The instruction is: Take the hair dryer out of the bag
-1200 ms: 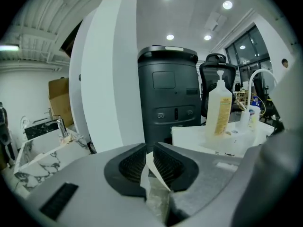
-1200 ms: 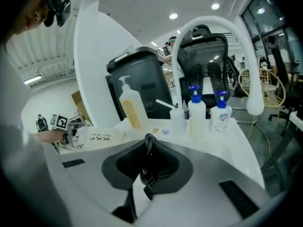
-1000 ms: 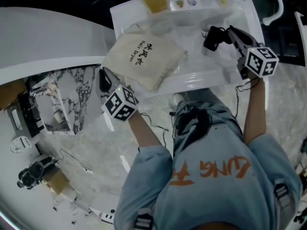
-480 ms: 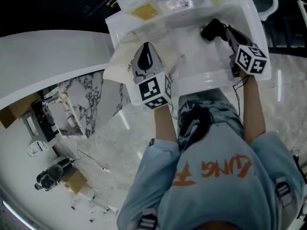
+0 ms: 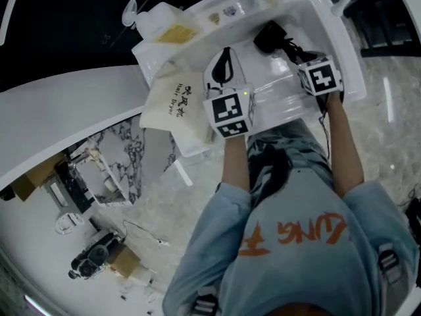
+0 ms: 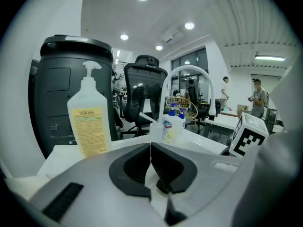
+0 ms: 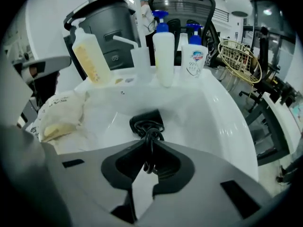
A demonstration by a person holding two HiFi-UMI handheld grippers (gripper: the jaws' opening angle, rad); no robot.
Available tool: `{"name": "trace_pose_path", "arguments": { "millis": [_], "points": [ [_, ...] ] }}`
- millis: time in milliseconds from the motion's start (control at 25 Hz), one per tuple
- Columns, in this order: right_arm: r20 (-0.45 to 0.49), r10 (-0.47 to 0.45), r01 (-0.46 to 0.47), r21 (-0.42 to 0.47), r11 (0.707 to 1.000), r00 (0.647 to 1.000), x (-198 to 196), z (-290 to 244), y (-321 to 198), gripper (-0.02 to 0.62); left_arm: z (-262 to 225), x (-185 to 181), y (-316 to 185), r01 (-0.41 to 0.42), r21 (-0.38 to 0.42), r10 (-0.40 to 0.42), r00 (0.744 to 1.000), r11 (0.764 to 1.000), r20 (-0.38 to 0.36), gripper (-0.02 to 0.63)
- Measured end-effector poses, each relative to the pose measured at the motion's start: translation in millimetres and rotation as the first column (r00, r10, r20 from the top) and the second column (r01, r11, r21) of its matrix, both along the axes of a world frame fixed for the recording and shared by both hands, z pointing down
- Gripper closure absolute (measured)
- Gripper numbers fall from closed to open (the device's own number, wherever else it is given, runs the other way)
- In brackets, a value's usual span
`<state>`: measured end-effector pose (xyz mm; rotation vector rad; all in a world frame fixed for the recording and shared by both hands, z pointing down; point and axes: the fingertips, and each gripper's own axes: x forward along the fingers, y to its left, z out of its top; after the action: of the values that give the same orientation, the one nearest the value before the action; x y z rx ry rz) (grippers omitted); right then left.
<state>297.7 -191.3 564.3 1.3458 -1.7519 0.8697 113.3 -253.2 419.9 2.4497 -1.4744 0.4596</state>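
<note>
The black hair dryer (image 5: 270, 37) lies in the white sink (image 5: 342, 51), its coiled cord (image 7: 147, 126) running up between my right gripper's jaws. My right gripper (image 5: 294, 50) points steeply down over the basin and pinches that cord (image 7: 150, 143) while its jaws are opening. The cream drawstring bag (image 5: 176, 104), printed "Hair Dryer", lies slumped on the sink's left rim, seen in the right gripper view as the bag (image 7: 60, 113). My left gripper (image 5: 225, 54) hovers between bag and dryer, shut (image 6: 150, 148) with nothing in it.
A yellow-labelled pump bottle (image 6: 90, 122) stands at the sink's back left, two blue-capped bottles (image 7: 164, 56) at the back edge. A grey bin (image 6: 71, 79) and office chairs are behind. A marble-patterned stand (image 5: 125, 157) is left of the person's legs.
My left gripper swung from the bag's left side across to above the sink. My right gripper sank, lowering the hair dryer into the basin.
</note>
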Motion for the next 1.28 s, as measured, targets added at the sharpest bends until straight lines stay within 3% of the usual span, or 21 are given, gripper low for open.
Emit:
{"name": "trace_pose_path", "arguments": {
  "millis": [200,520,600,720,840,1000,1160,1280],
  "points": [
    [-0.076,-0.027,0.023,-0.053,0.998,0.997,-0.5,10.5,8.5,0.548,8.6,11.0,-4.9,-0.03,-0.012,0.03,1.0,0.999,-0.007,0.6],
    [-0.057,0.055,-0.061,-0.122,0.991,0.997,-13.0,33.2,41.4,0.494,14.8,1.3,2.5,-0.062,-0.026,0.061,0.997,0.998,-0.048,0.601],
    [-0.073,0.089,-0.096,-0.099,0.99,0.993,-11.7,24.5,46.9,0.483,12.8,-3.3,7.3,-0.076,-0.027,0.074,0.995,0.997,-0.064,0.601],
    [-0.114,0.192,-0.188,0.045,0.981,0.975,-2.1,-6.9,45.0,0.506,6.0,-9.6,15.1,-0.101,-0.018,0.099,0.991,0.995,-0.088,0.601],
    [-0.076,0.274,-0.249,0.241,0.938,0.959,-2.2,-45.3,31.5,0.558,-8.1,-15.4,18.2,-0.121,0.02,0.123,0.987,0.992,-0.102,0.601],
    [-0.008,0.316,-0.27,0.501,0.822,0.949,-18.6,-107.5,11.8,0.595,-37.5,-23.0,23.7,-0.146,0.094,0.156,0.982,0.985,-0.11,0.601],
    [0.089,0.223,-0.227,0.653,0.723,0.971,-53.2,-172.7,-13.2,0.597,-76.5,-37.5,14.5,-0.131,0.184,0.156,0.979,0.974,-0.129,0.601],
    [0.127,0.127,-0.18,0.694,0.697,0.984,-81.1,-203.0,-20.2,0.598,-92.6,-48.0,12.0,-0.113,0.219,0.148,0.977,0.969,-0.151,0.601]
  ]
}}
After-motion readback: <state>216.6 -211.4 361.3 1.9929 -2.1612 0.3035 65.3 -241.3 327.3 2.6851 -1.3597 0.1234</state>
